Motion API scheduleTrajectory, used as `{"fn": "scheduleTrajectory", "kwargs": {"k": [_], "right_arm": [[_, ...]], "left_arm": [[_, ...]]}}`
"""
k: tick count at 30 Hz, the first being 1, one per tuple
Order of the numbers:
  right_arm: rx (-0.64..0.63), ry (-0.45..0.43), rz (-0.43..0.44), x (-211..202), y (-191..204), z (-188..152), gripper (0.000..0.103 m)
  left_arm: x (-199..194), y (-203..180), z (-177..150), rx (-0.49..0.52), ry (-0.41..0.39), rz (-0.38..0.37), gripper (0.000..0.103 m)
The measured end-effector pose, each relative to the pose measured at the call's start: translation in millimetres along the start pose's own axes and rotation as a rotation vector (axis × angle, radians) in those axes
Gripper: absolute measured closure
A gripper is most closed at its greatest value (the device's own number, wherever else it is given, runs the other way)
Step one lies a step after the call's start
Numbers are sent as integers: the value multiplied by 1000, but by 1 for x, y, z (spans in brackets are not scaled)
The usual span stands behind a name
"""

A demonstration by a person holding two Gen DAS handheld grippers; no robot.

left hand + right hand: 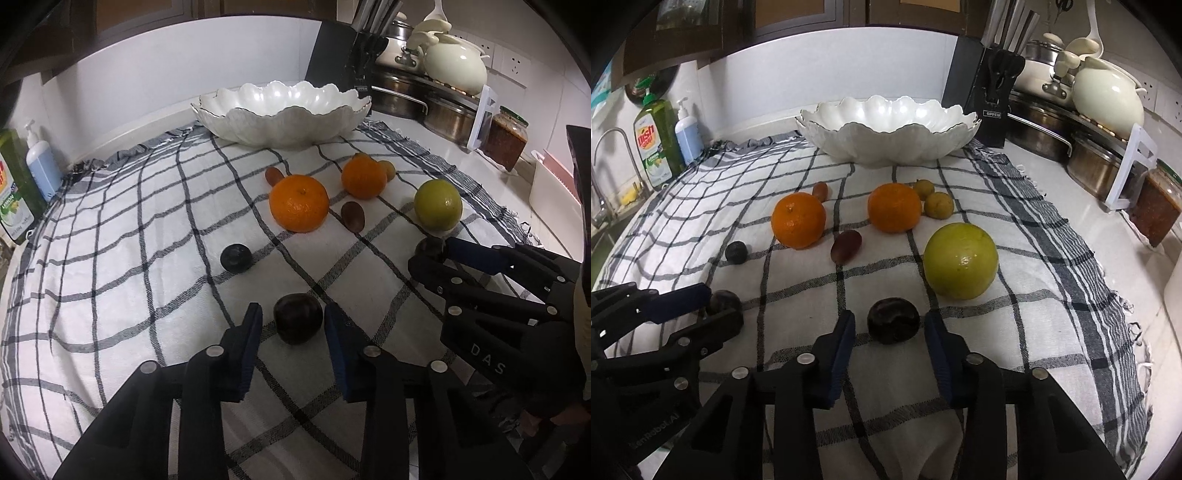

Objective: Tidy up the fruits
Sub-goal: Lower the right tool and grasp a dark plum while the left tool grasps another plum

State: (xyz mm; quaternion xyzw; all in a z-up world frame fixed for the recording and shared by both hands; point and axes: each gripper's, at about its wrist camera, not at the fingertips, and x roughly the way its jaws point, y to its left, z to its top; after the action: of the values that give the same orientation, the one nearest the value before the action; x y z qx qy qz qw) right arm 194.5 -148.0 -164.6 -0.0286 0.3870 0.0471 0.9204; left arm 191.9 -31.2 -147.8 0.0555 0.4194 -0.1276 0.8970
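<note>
A dark plum [298, 323] lies on the checked cloth [147, 295] between the fingers of my left gripper [291, 328], with a gap still showing on its left side. A second dark plum [894, 320] lies between the fingers of my right gripper [890, 326], untouched by either pad. Each gripper also shows in the other's view, my left gripper [718, 306] and my right gripper [432, 254]. Beyond lie two oranges [798, 219] [894, 207], a green citrus [960, 260], a reddish grape [846, 245] and a small dark fruit [736, 252]. The white scalloped bowl [886, 147] stands at the back.
A knife block [990, 85], stacked pots [1041, 129] and a cream tureen [1108, 99] crowd the back right, with a jar [1160, 206] on the bare counter. Dish soap [655, 144], a pump bottle [687, 136] and a faucet [613, 147] stand at the left.
</note>
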Motion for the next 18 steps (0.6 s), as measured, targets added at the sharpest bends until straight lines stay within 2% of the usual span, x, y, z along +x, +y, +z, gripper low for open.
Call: {"fn": "scheduleTrajectory", "kwargs": {"k": [6, 11, 18], "right_arm": [[-2, 4, -20, 1, 1, 1, 73], [17, 1, -16, 1, -1, 1, 73], [35, -42, -11, -16, 1, 7, 73]], "left_arm": [[4, 0, -1, 11, 5, -19, 76], [1, 0, 1, 22, -5, -30, 76], [-13, 4, 15, 38, -60, -37, 76]]}}
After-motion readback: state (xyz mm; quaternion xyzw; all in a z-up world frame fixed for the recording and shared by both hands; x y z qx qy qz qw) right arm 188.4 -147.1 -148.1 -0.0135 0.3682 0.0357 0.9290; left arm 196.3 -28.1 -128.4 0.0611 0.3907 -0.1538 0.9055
